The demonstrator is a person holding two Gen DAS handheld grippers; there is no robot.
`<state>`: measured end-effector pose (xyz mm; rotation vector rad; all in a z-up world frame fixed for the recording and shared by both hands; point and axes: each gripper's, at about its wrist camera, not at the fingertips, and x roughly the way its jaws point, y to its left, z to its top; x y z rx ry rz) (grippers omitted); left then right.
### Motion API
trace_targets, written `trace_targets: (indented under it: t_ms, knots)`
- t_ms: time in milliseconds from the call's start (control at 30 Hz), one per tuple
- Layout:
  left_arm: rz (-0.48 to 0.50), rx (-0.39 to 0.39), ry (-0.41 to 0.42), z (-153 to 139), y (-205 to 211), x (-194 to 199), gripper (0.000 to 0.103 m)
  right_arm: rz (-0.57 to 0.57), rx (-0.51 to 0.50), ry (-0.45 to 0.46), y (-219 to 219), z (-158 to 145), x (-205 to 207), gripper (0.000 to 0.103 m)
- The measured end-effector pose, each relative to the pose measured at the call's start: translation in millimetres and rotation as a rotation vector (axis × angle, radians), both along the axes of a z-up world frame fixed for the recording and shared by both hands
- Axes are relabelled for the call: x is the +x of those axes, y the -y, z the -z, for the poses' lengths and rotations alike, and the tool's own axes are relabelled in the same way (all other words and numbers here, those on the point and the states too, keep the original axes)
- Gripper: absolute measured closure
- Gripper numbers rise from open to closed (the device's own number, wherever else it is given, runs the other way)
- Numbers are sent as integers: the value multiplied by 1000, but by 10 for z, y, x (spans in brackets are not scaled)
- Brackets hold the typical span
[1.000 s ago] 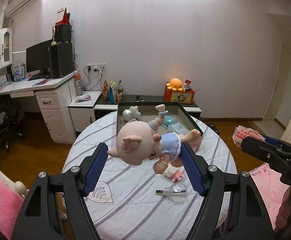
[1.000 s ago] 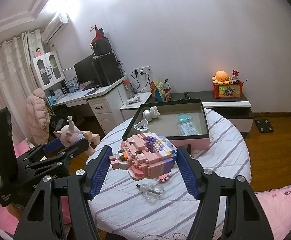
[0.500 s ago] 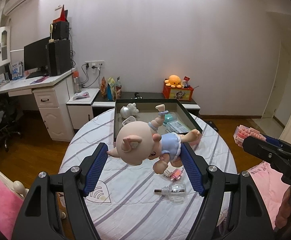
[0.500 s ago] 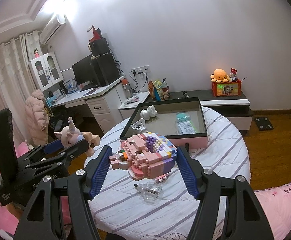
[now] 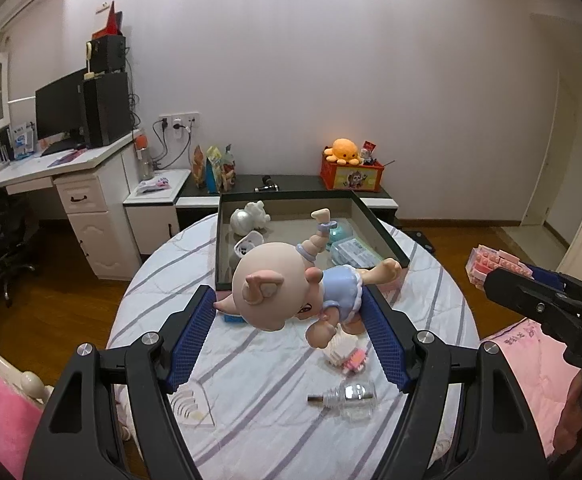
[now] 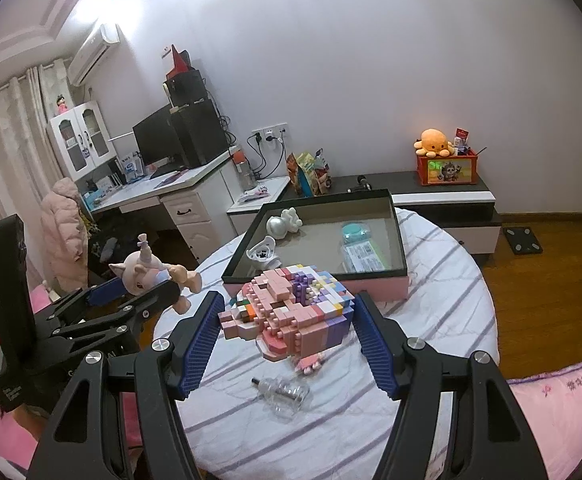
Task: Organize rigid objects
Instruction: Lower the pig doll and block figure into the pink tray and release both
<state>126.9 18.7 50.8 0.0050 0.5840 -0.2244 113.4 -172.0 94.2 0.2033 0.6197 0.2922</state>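
Left gripper (image 5: 291, 320) fingers clamped on pig doll (image 5: 291, 284), lifted over round table (image 5: 251, 392) with striped cloth, just before the open black box (image 5: 383, 236). Right gripper (image 6: 287, 324) fingers clamped on pink brick model (image 6: 291, 308), also held above the table near the box's front edge. Small glass bottle (image 6: 285, 394) lies on its side on the cloth below. Box holds white figurine (image 6: 283, 222) and teal item (image 6: 355, 232).

Carried nearer to the box (image 5: 383, 236) over the table (image 5: 259, 364), with a blue block (image 5: 233, 317) now peeking out beneath the pig doll (image 5: 291, 284).
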Motion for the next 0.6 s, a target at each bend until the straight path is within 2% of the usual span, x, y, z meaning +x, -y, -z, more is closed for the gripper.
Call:
trace_targets:
  t_ms: [133,233,367,600]
  knots:
    - [16,5,6,-43,26,292,28,-5,-33,12,-51,-45,238,36]
    - [-1,37,16,-67,39,609,28,-12,-51,16,-80,-51,484,36]
    - [17,30,-12,-25,19,1037,28,-47,-52,4,-110,5,906,36]
    - [29,69,-101,251,68,1726,28,-95,-82,-104,-145,386,1733,36]
